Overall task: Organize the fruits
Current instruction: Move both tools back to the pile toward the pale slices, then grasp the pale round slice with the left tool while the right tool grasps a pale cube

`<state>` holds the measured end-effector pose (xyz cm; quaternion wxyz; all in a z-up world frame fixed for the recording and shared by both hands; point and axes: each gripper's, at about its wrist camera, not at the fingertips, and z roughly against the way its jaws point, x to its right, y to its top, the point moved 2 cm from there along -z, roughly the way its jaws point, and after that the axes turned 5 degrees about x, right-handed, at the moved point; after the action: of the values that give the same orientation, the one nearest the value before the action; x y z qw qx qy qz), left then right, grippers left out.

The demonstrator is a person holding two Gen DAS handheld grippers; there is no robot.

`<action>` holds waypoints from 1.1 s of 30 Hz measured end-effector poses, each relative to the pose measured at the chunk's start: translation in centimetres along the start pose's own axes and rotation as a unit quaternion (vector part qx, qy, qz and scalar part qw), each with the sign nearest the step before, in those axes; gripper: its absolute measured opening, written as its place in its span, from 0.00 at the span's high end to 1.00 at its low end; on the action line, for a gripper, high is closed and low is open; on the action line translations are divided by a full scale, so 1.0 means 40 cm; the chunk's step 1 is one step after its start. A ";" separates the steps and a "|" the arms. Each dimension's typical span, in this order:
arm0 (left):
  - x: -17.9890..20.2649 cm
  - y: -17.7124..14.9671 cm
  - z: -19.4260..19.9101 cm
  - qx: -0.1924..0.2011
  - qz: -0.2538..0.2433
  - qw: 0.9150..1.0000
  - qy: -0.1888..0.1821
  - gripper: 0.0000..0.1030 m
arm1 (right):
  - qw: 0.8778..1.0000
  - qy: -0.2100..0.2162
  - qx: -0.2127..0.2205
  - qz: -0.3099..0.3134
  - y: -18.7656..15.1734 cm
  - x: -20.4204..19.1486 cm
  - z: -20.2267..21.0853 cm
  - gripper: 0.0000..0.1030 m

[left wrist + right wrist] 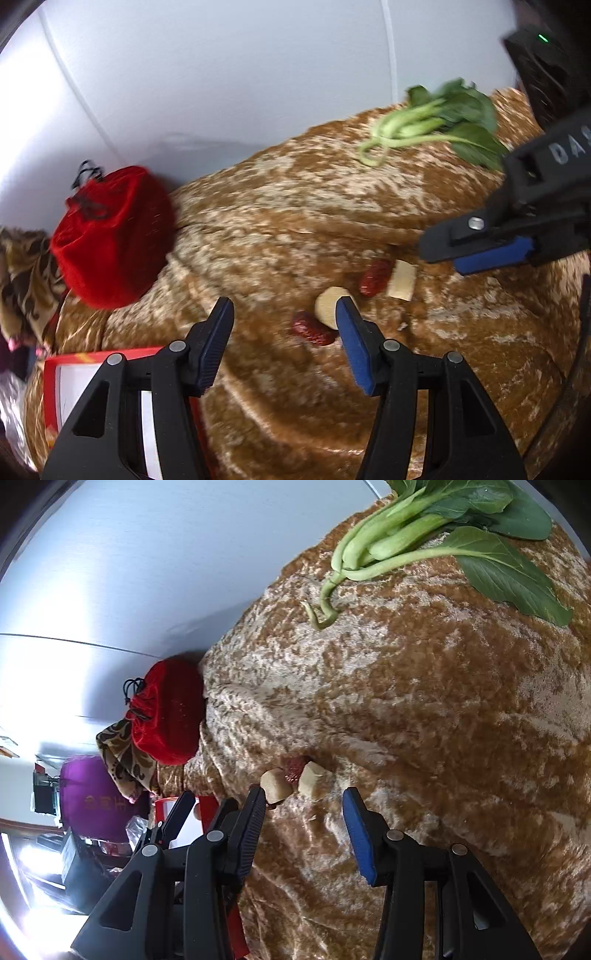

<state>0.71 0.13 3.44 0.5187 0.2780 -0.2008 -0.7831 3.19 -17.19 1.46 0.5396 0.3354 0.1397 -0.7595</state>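
Observation:
Two red dates [313, 328] [376, 277] and two pale cut pieces [328, 306] [402, 280] lie together on a brown velvet cloth [295, 206]. My left gripper [284, 336] is open and empty just in front of them; its right finger hides part of the near pale piece. My right gripper [303, 805] is open and empty, close in front of the pale pieces [275, 783] [314, 777], with a date [293, 767] behind them. The right gripper also shows in the left wrist view [443, 254], beside the far pale piece.
A bunch of leafy greens [436, 123] [424, 535] lies at the far side of the cloth. A red drawstring pouch [110, 236] [166, 712] sits at the left by the white wall. A red and white box [74, 376] lies at the near left.

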 end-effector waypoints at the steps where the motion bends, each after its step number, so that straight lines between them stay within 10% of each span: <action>1: 0.009 -0.001 -0.006 -0.002 -0.009 1.000 -0.006 0.45 | 1.000 -0.004 -0.003 -0.002 0.004 -0.001 -0.013 0.55; 17: 0.018 0.007 -0.062 0.000 -0.028 0.990 -0.136 0.47 | 0.999 -0.030 -0.024 -0.007 0.015 -0.008 -0.136 0.71; 33: 0.034 0.001 -0.110 -0.019 -0.032 0.989 -0.145 0.74 | 0.999 -0.003 -0.018 -0.027 0.015 0.008 -0.063 0.76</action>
<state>3.14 -1.27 -0.22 0.4639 0.1577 -0.2501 -0.8351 4.56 -16.21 -0.51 0.5254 0.3191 0.1607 -0.7723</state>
